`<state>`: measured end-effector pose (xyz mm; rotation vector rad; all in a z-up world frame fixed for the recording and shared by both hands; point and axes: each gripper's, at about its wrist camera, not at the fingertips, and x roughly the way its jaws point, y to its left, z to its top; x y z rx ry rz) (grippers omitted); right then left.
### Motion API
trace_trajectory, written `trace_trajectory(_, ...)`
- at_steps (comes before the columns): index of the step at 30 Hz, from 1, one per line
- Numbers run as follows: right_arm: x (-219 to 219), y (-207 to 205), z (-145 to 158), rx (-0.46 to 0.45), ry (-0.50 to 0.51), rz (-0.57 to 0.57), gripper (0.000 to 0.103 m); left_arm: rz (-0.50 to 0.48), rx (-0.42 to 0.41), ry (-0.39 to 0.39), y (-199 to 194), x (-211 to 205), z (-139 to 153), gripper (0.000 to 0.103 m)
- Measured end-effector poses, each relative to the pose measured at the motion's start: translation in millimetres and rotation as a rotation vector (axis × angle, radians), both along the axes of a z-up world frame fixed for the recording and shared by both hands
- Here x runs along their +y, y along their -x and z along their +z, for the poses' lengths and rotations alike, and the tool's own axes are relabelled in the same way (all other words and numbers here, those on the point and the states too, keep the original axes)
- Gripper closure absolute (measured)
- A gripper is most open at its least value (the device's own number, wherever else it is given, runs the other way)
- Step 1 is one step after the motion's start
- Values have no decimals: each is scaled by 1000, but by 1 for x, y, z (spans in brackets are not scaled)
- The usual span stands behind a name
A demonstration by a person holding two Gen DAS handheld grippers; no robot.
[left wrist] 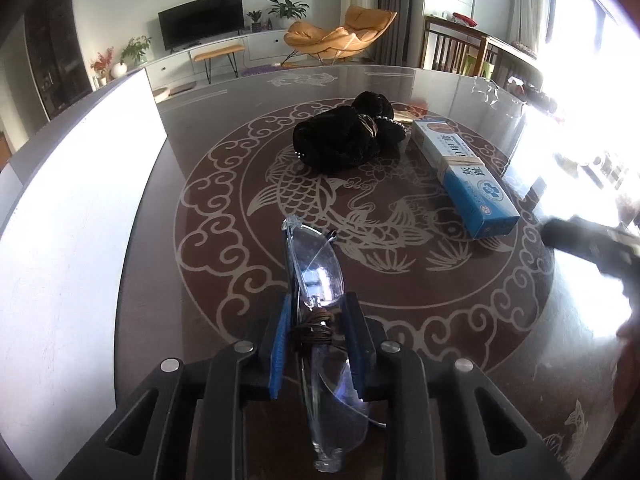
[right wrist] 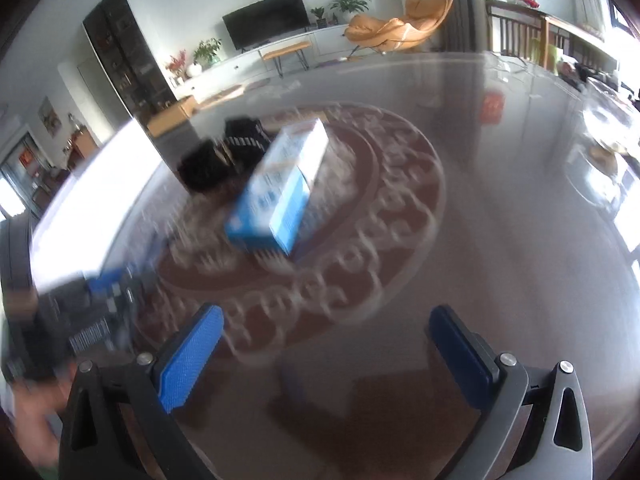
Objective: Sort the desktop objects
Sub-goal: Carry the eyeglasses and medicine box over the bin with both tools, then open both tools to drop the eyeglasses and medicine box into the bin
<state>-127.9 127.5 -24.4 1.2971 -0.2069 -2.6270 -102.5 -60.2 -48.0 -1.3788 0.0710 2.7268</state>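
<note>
My left gripper (left wrist: 318, 312) is shut on a pair of clear safety glasses (left wrist: 316, 264) with a brown cord at the bridge, held above the dark patterned table (left wrist: 224, 184). A blue and white box (left wrist: 464, 174) lies on the table at the right; it also shows blurred in the right wrist view (right wrist: 280, 192). A black fabric item (left wrist: 344, 136) with beads lies beyond the middle, also seen in the right wrist view (right wrist: 224, 152). My right gripper (right wrist: 326, 332) is open and empty above the table, short of the box. It shows in the left wrist view as a dark blur (left wrist: 592, 244).
A white flat-topped box or tray (left wrist: 72, 232) stands along the table's left side; it also shows in the right wrist view (right wrist: 92, 208). Glassware and bright glare (left wrist: 580, 152) lie at the table's far right. The right wrist view is motion-blurred.
</note>
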Motion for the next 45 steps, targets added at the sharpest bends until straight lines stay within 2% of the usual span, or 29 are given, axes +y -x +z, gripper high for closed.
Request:
trace_trajectory(3,-28,51,2,-51,-57,23,0,7,-4,-23,-6,-8,1,79)
trace_trajectory(6,-52,91,-20,-164,-112,49,0,17,-5,-49,-13,-15,0,79)
trace_trajectory(7,-60,97,-24,-168,-161,56,2,19,-3,-54,-15,-17,1,79)
trace_trajectory(8,-68,98,-23,-146,-217,70,22,19,0,-58,-18,-18,2,79)
trace_trajectory(9,-72,97,-19,-129,-256,84,34,20,7,-63,-21,-19,4,79)
trace_trajectory(10,-74,95,-15,-126,-239,107,56,16,16,-66,-24,-19,6,79)
trace_trajectory(11,-71,93,-12,-142,-212,121,58,13,24,-69,-27,-19,8,79)
trace_trajectory(12,-66,88,-8,-140,-186,125,58,9,31,-80,-30,-19,12,83)
trace_trajectory(17,-30,53,25,-119,-54,135,58,6,83,-157,-49,-22,34,84)
trace_trajectory(22,-16,8,66,-50,-40,174,58,16,152,-229,-69,-33,65,84)
trace_trajectory(26,-31,-18,104,8,-15,217,58,20,208,-281,-94,-52,100,84)
trace_trajectory(29,-66,-27,129,35,11,296,58,43,245,-306,-117,-84,129,84)
trace_trajectory(32,-117,-39,152,58,64,399,58,112,261,-270,-137,-128,145,84)
trace_trajectory(35,-181,-49,162,62,146,509,58,214,247,-203,-153,-174,146,84)
trace_trajectory(37,-229,-56,160,51,185,581,58,284,207,-162,-159,-206,138,84)
trace_trajectory(40,-299,-70,148,34,193,679,58,351,124,-129,-161,-240,117,84)
trace_trajectory(43,-351,-80,119,-15,172,750,58,361,61,-119,-160,-253,101,84)
trace_trajectory(45,-373,-83,95,-50,147,777,58,369,37,-123,-163,-256,94,79)
